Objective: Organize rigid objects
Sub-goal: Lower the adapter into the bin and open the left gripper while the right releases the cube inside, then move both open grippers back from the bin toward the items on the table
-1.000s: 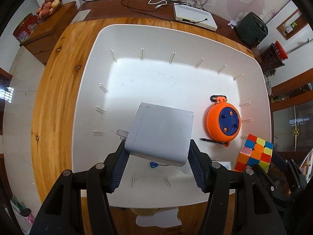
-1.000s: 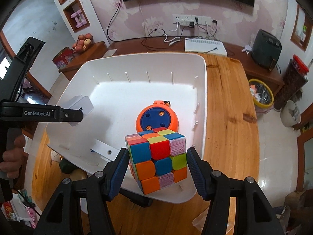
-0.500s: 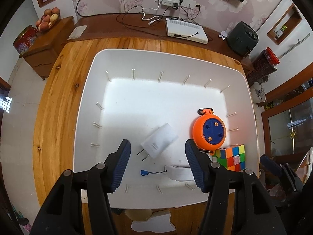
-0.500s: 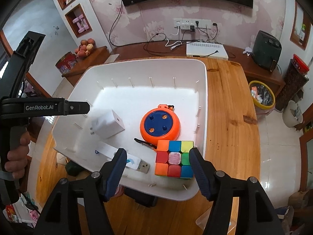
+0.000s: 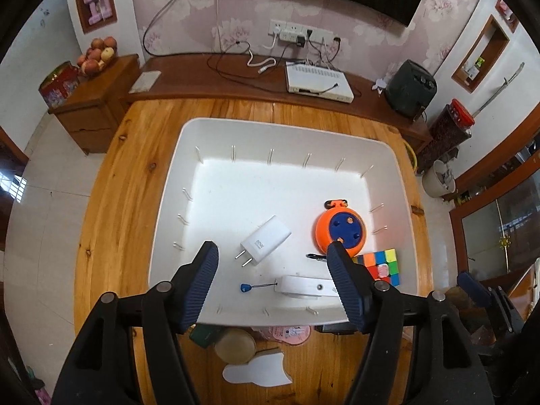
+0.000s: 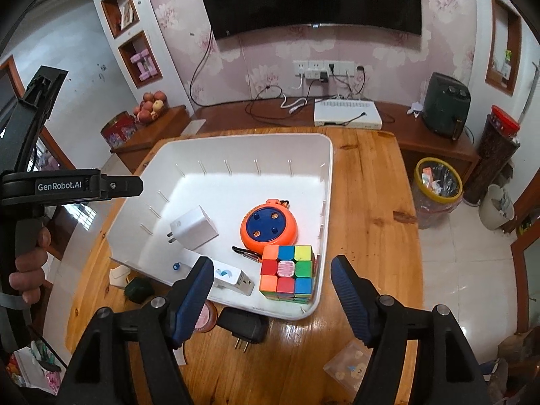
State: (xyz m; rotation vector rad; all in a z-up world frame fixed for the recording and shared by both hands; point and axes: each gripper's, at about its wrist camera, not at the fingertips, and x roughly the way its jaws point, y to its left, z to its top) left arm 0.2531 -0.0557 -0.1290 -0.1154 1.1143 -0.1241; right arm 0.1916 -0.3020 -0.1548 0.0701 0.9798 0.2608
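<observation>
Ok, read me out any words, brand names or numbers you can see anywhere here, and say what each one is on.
"GenRobot.AI": on the black left gripper, seen from the right wrist view.
"80W": on the white charger in the white bin.
Print on the pink card below the bin: too small to read.
Red tin by the fruit: pattern too blurred to read.

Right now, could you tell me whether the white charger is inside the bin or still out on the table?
Inside. The white charger lies on its side on the white bin's floor, prongs toward the camera, clear of both tools.
</observation>
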